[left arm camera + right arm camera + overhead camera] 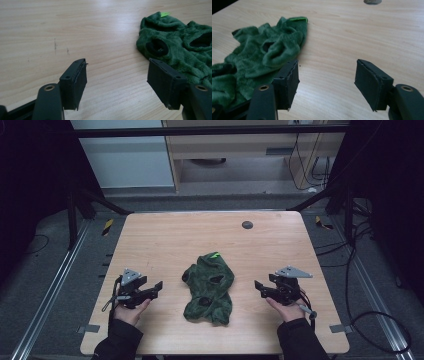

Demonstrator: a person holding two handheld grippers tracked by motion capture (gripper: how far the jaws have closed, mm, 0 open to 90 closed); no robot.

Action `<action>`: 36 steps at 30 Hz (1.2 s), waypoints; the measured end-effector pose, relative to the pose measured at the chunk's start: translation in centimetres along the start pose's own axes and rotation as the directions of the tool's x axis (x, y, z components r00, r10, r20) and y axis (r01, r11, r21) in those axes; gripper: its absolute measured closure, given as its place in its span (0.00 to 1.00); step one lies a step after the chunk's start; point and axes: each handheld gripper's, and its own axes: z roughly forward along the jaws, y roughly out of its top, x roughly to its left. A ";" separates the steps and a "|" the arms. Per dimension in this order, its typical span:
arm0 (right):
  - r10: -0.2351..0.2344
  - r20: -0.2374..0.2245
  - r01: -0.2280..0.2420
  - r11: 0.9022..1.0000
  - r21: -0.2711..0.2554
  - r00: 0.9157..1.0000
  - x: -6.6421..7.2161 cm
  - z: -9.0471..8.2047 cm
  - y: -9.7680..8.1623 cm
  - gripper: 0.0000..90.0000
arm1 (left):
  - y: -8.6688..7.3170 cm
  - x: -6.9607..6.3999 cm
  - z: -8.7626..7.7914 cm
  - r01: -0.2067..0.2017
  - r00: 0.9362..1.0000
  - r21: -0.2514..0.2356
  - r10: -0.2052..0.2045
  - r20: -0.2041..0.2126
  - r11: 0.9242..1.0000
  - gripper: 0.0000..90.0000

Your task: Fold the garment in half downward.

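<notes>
lying between the left hand-held gripper point(159, 285) and right hand-held gripper point(257, 285), both gaping empty: green fleece garment point(209, 287).

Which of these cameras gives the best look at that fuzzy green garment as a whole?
The high view: the green fleece garment lies whole on the table, with every edge visible. The left gripper view shows its near holes up close; the right gripper view shows its crumpled side and bright green tag.
</notes>
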 end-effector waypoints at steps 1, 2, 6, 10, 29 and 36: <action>0.000 0.000 0.000 1.000 0.000 1.000 0.0 0.0 0.0 0.40 | 0.0 0.0 0.0 0.000 1.000 0.000 0.000 0.000 1.000 0.35; 0.006 -0.006 -0.006 1.000 -0.010 1.000 0.1 0.0 0.6 0.40 | 0.2 -0.1 0.0 -0.007 1.000 -0.002 0.007 0.004 1.000 0.35; 0.011 -0.004 -0.011 1.000 -0.019 1.000 0.0 0.0 1.3 0.41 | 0.9 -0.1 0.1 -0.011 1.000 -0.010 0.011 0.012 1.000 0.35; 0.014 -0.009 -0.014 1.000 -0.026 1.000 -0.2 0.1 2.0 0.42 | 1.6 -0.1 0.2 -0.024 1.000 -0.007 0.024 0.014 1.000 0.35; 0.000 -0.058 -0.001 1.000 -0.019 0.998 1.2 2.9 5.0 0.50 | 4.1 -0.5 2.0 -0.044 0.999 -0.018 0.044 0.026 0.999 0.40; -0.008 -0.063 0.008 1.000 -0.005 0.998 1.8 4.0 5.6 0.52 | 5.1 -1.1 3.1 -0.062 0.997 -0.005 0.062 0.038 0.998 0.40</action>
